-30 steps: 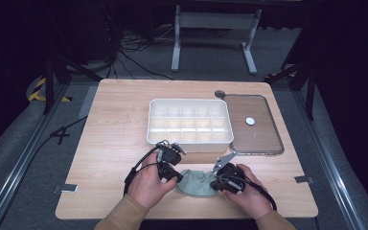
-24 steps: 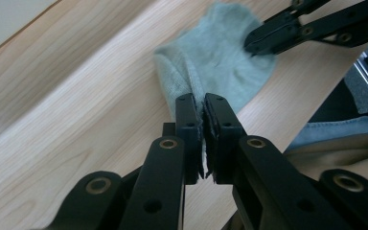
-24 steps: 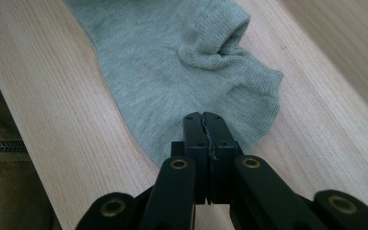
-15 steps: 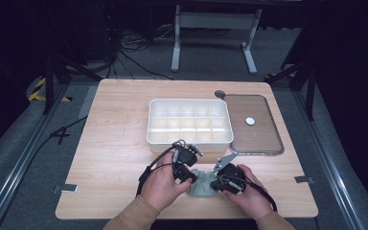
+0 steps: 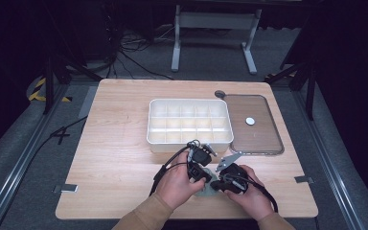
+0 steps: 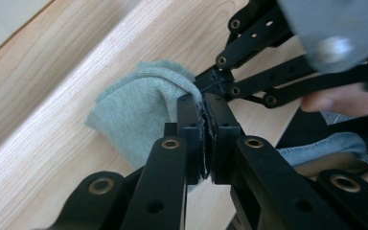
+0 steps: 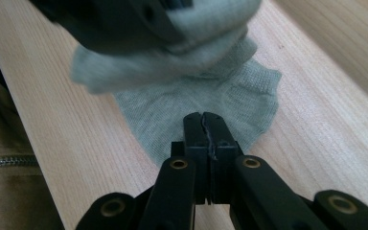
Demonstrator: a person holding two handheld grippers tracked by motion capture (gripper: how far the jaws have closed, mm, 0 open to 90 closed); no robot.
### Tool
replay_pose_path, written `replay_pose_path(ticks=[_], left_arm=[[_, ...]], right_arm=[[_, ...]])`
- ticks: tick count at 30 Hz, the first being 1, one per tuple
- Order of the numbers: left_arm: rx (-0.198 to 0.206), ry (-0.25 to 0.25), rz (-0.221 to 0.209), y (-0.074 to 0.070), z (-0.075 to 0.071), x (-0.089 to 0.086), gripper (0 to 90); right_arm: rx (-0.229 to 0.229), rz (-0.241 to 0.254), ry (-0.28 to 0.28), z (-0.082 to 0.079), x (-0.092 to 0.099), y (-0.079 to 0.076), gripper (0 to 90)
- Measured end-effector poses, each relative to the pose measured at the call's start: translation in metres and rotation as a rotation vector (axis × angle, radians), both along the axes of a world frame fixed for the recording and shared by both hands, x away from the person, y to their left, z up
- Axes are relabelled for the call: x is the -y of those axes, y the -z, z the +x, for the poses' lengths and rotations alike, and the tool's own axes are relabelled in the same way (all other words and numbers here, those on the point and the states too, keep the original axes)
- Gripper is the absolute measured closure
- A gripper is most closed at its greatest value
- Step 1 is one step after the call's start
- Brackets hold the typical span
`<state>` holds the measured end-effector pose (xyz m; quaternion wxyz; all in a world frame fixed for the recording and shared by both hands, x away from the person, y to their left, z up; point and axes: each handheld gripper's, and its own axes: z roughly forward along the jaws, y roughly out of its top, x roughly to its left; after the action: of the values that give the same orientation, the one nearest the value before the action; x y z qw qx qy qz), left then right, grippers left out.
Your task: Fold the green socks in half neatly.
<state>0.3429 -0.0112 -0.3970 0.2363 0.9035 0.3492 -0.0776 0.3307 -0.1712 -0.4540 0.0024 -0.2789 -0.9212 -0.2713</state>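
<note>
A: Since the half-second-back frame, the left gripper point(image 5: 202, 168) has slid right, toward the right gripper point(image 5: 219, 184), dragging the near end of the grey-green sock point(image 6: 139, 115) over itself. Its jaws have just been closing and are now clamped on a bunched edge of the fabric.

B: So a fold is underway?

A: Looks like it, about halfway. In the right gripper view the lifted layer point(image 7: 172, 62) hangs above the flat part point(image 7: 211, 103), not laid down yet.

B: Right one?

A: Jaws together, tips pressed on the flat layer of the sock, pinning it near the front edge of the table point(image 5: 110, 143). It hasn't budged.

B: Anything around?

A: White compartment tray point(image 5: 189, 123) just behind the grippers, compartments look bare. Brown lid point(image 5: 258, 134) to its right with a small white disc point(image 5: 250, 121) on it.

B: Obstructions?

A: The two grippers sit nearly touching, so there's little room left to finish the fold. The tray wall is close behind the left one.
</note>
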Motion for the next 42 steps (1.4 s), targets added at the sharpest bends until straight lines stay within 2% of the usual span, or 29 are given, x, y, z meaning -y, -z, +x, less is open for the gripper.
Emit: replay_pose_path(ticks=[2,5,8,12,16,18,20,21,22,23,24,25,26,27,29,34,36,37,39,40,42], left_arm=[[-0.004,-0.004,0.002,0.003,0.001,0.001,86.3],[-0.009,-0.009,-0.017,0.006,0.004,0.002,86.3],[-0.014,0.010,-0.034,0.006,0.003,0.005,86.3],[-0.020,0.009,-0.026,0.014,0.003,0.009,86.3],[-0.021,0.007,-0.018,0.023,0.006,0.010,86.2],[-0.035,0.002,-0.018,0.026,0.006,0.010,85.9],[-0.033,-0.003,-0.026,0.027,0.006,0.009,85.6],[-0.033,0.000,-0.025,0.027,0.007,0.008,85.6],[-0.047,-0.005,-0.047,0.029,0.008,0.006,85.5],[-0.047,-0.005,-0.047,0.029,0.008,0.006,84.9],[-0.080,-0.004,-0.088,0.031,0.009,0.003,82.5],[-0.080,-0.004,-0.088,0.031,0.009,0.003,77.9],[-0.101,0.018,-0.127,0.032,0.010,0.001,77.9],[-0.104,0.041,-0.143,0.032,0.009,0.000,71.2],[-0.094,0.069,-0.159,0.030,0.006,-0.003,60.7],[-0.054,0.098,-0.220,0.012,-0.003,-0.022,59.4],[-0.022,0.088,-0.245,0.004,-0.006,-0.031,62.2],[-0.012,0.083,-0.236,0.002,-0.007,-0.034,64.7],[-0.004,0.061,-0.183,0.005,-0.006,-0.041,71.7],[-0.010,0.049,-0.173,0.008,-0.005,-0.043,71.7],[-0.033,0.029,-0.123,0.019,-0.005,-0.049,73.7]], right_arm=[[-0.002,0.011,0.001,0.000,0.001,0.001,90.0],[0.009,0.015,0.010,-0.002,0.002,0.001,89.8],[0.007,0.030,0.025,-0.002,0.003,0.002,89.8],[-0.011,0.057,0.030,-0.002,0.007,0.003,89.8],[-0.014,0.060,0.034,-0.002,0.007,0.003,89.0],[-0.017,0.061,0.034,-0.002,0.007,0.003,87.9],[-0.036,0.064,0.035,-0.001,0.010,0.000,80.4],[-0.029,0.065,0.039,-0.001,0.013,-0.004,81.4],[-0.017,0.077,0.049,-0.001,0.017,-0.011,83.0],[-0.017,0.077,0.049,-0.001,0.017,-0.011,83.0],[0.010,0.106,0.058,-0.003,0.024,-0.024,85.1],[0.010,0.106,0.058,-0.003,0.024,-0.024,85.1],[0.021,0.112,0.061,-0.004,0.027,-0.030,85.2],[0.030,0.113,0.067,-0.006,0.029,-0.034,85.3],[0.037,0.112,0.070,-0.006,0.031,-0.037,86.1],[0.045,0.117,0.073,-0.005,0.031,-0.039,87.3],[0.055,0.124,0.068,-0.005,0.030,-0.042,88.0],[0.061,0.131,0.064,-0.005,0.028,-0.044,88.4],[0.080,0.147,0.050,-0.006,0.023,-0.049,89.2],[0.080,0.147,0.050,-0.006,0.023,-0.049,89.2],[0.085,0.153,0.036,-0.005,0.018,-0.051,89.4]])
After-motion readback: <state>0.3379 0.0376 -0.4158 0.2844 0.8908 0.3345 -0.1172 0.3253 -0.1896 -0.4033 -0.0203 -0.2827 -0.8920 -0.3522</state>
